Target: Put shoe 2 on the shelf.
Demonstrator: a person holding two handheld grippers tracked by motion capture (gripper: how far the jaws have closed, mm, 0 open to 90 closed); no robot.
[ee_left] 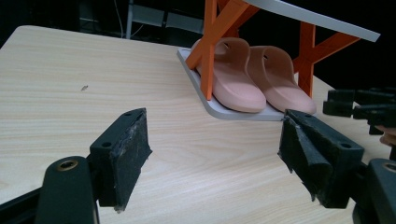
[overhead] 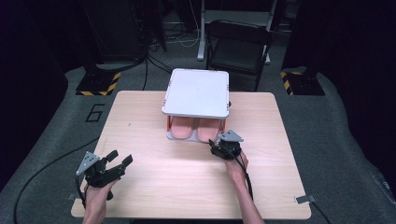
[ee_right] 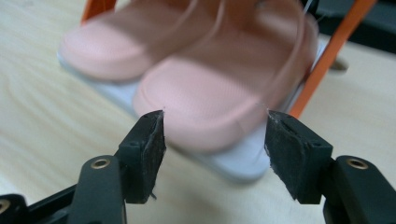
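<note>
Two grippers are working this table, and each camera is giving you something the others are not. Nearest you in the high view, your left gripper point(overhead: 119, 162) is sitting low over the near left of the table point(overhead: 140, 140), your hand point(overhead: 99, 198) wrapped under it and its jaws angling toward the rack; they are standing wide with nothing between them, and the left gripper view is confirming bare wood in that gap. Farther in, your right gripper point(overhead: 215, 143) is reaching forward on a nearly straight forearm to the front edge of the rack's lower tray point(overhead: 173, 136). From above, its jaws are hiding under the grey plate; the right gripper view point(ee_right: 212, 133) is showing them parted around the toe of the right-hand pink slipper point(ee_right: 219, 93), pads beside it and not yet pressing. Both slippers are lying side by side on that tray, toes toward you, under the white top shelf point(overhead: 196, 92). The left gripper view is also revealing the orange legs point(ee_left: 208, 46), largely hidden from above.
</note>
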